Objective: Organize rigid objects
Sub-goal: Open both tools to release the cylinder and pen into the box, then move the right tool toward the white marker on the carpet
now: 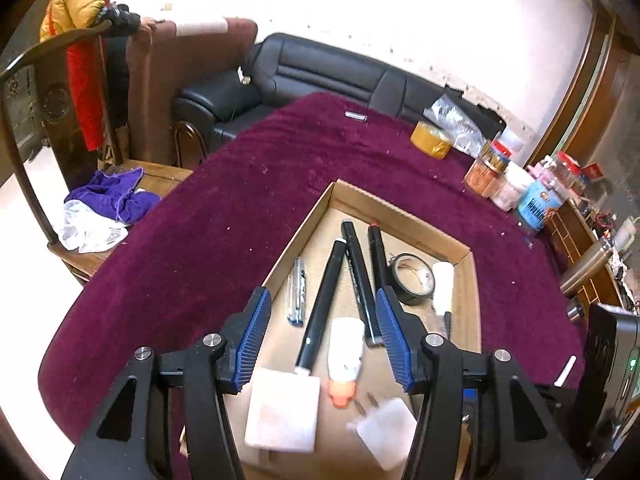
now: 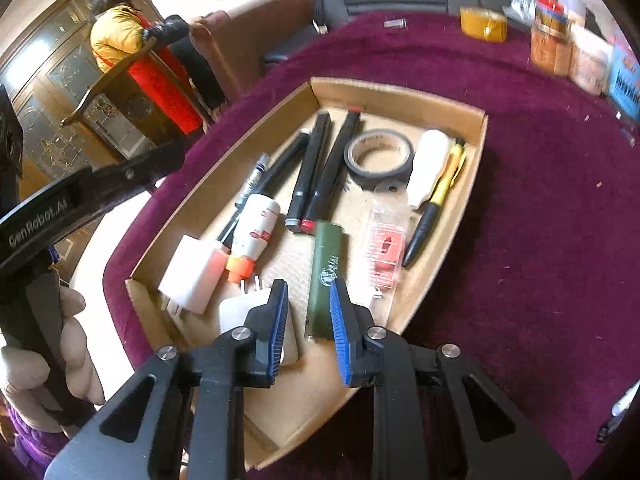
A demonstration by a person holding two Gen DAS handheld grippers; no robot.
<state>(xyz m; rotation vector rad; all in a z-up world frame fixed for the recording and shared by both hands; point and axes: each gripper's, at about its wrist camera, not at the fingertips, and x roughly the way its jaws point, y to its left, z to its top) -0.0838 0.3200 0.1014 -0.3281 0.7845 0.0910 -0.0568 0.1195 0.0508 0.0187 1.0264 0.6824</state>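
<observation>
A shallow cardboard tray [image 2: 478, 152] on the purple cloth holds black markers [image 2: 314, 168], a black tape roll [image 2: 378, 156], a white glue bottle with orange cap [image 2: 256, 228], white chargers [image 2: 192, 276], a green lighter [image 2: 326, 272], a yellow-black pen [image 2: 436, 200] and a plastic packet [image 2: 386, 240]. My right gripper [image 2: 308, 312] is open just above the green lighter's near end, not gripping it. My left gripper [image 1: 322, 320] is open and empty above the tray [image 1: 400, 208], over a marker [image 1: 324, 300] and the glue bottle [image 1: 346, 354].
A yellow tape roll [image 1: 432, 140], jars and bottles [image 1: 516, 184] stand at the table's far right. A small metal piece [image 1: 356, 116] lies near the far edge. A black sofa [image 1: 312, 68] and wooden chair [image 1: 80, 120] lie beyond. A white pen [image 2: 624, 400] lies at right.
</observation>
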